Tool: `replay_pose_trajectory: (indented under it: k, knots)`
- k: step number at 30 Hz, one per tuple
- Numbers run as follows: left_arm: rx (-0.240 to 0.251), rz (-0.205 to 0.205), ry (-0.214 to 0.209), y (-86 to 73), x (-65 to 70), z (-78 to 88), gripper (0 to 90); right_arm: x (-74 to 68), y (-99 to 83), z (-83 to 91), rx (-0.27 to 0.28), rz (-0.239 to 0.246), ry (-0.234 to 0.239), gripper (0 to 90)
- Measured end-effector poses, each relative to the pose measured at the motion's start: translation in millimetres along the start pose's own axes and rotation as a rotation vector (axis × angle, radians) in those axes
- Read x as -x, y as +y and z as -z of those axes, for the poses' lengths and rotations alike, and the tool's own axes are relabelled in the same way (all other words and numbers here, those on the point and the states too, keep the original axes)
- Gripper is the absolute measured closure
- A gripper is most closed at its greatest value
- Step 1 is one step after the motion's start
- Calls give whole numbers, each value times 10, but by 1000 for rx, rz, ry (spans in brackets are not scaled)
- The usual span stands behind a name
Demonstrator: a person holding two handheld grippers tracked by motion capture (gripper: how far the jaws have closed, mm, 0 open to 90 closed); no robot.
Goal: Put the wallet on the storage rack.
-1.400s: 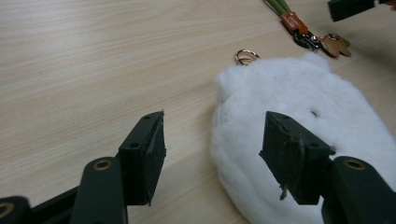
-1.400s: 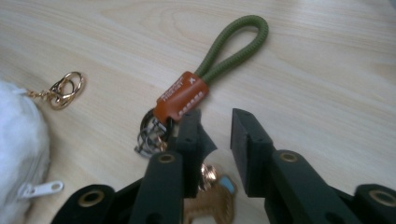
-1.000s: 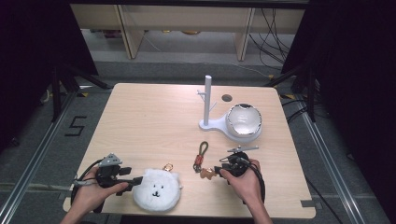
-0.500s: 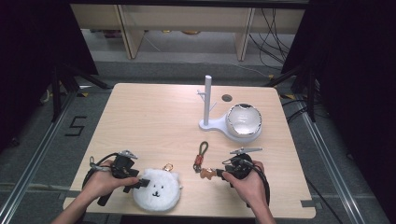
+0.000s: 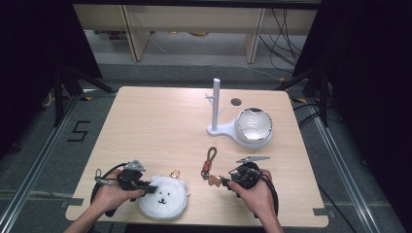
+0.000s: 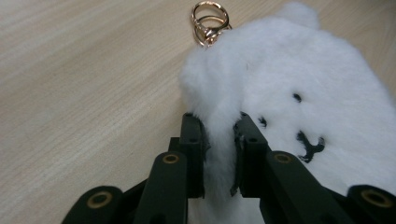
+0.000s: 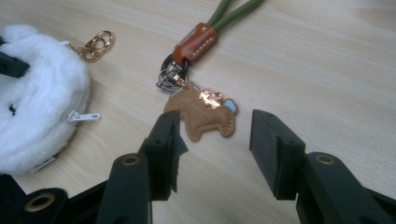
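Observation:
A white plush bear-face pouch [image 5: 164,199] [image 6: 299,88] with a gold clasp [image 5: 174,173] [image 6: 209,21] lies near the table's front edge. My left gripper [image 5: 145,187] [image 6: 219,128] has just been closing and is now shut on the pouch's left edge, with fur pinched between its pads. A keychain with a green cord [image 5: 210,156] [image 7: 233,11], an orange leather tab [image 7: 196,42] and a brown dog charm [image 5: 213,181] [image 7: 205,114] lies to the right. My right gripper [image 5: 221,183] [image 7: 217,128] is open and has been opening a little; the charm lies between its tips, untouched.
A white stand with an upright post [image 5: 215,104] and a silvery domed bowl [image 5: 253,125] sits at the back right of the wooden table [image 5: 145,126]. A small dark hole [image 5: 236,102] is behind it. The pouch's zipper pull [image 7: 86,116] points toward the keychain.
My left gripper moved right onto the pouch and closed on its edge. The right hand has stayed over the charm.

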State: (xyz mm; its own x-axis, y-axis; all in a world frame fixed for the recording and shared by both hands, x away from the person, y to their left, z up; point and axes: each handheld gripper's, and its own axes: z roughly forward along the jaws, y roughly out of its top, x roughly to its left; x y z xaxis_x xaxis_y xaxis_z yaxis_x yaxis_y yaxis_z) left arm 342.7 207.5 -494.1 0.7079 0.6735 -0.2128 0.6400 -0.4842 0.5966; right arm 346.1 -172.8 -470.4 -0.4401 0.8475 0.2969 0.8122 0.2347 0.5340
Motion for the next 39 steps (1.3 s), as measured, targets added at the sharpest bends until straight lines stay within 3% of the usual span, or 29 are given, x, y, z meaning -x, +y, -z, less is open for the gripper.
replay_pose_trajectory:
  k: [3, 4, 5, 7, 8, 9, 10, 11, 13, 14, 15, 17, 18, 20, 21, 23, 24, 25, 26, 30, 33, 37, 39]
  knots:
    - [88, -3, 17, -26, 65, 91, 781, -43, 6, 26, 15, 10, 16, 544]
    - [88, -3, 17, -26, 65, 91, 783, -43, 6, 26, 15, 10, 16, 544]
    - [158, -2, 11, -27, 129, 162, 783, -83, 17, 47, 31, 12, 24, 553]
    - [181, -16, 22, -20, 154, 198, 783, -94, 24, 59, 38, 28, 34, 555]
    - [230, -47, 17, 3, 205, 246, 783, -124, 41, 64, 82, 57, 73, 556]
    - [230, -47, 17, 3, 205, 246, 782, -124, 41, 64, 82, 57, 73, 556]
    - [285, -61, 12, 39, 256, 280, 782, -161, 57, 96, 105, 74, 95, 556]
    - [285, -61, 12, 39, 256, 280, 782, -161, 57, 96, 105, 74, 95, 556]
    - [348, -107, 9, 132, 314, 335, 781, -200, 86, 140, 163, 117, 115, 547]
    - [365, -119, 19, 167, 336, 344, 781, -234, 91, 157, 179, 102, 127, 546]
    - [371, -131, 28, 205, 355, 354, 780, -231, 112, 171, 210, 147, 125, 543]
    - [387, -139, 26, 242, 365, 350, 780, -265, 118, 197, 233, 132, 123, 538]
    - [409, -159, 34, 321, 382, 337, 780, -294, 150, 239, 263, 146, 130, 529]
    - [421, -163, 33, 359, 393, 323, 780, -306, 165, 264, 270, 148, 130, 520]
    - [422, -176, 47, 397, 405, 318, 779, -313, 198, 277, 298, 174, 145, 500]
    - [433, -199, 53, 469, 433, 290, 779, -323, 223, 288, 304, 193, 143, 480]
    - [449, -211, 51, 535, 465, 247, 779, -343, 226, 289, 295, 171, 145, 470]
    - [453, -221, 55, 564, 482, 226, 778, -332, 237, 286, 304, 200, 137, 460]
    - [453, -221, 55, 564, 482, 226, 779, -352, 239, 282, 294, 182, 151, 447]
    - [473, -265, 41, 672, 576, 128, 778, -361, 264, 236, 312, 212, 175, 412]
    - [485, -290, 44, 711, 635, 94, 778, -373, 265, 217, 294, 185, 196, 409]
    - [504, -296, 41, 744, 688, 89, 778, -361, 274, 201, 294, 210, 189, 444]
    - [516, -301, 34, 766, 715, 90, 775, -347, 277, 199, 282, 242, 189, 562]
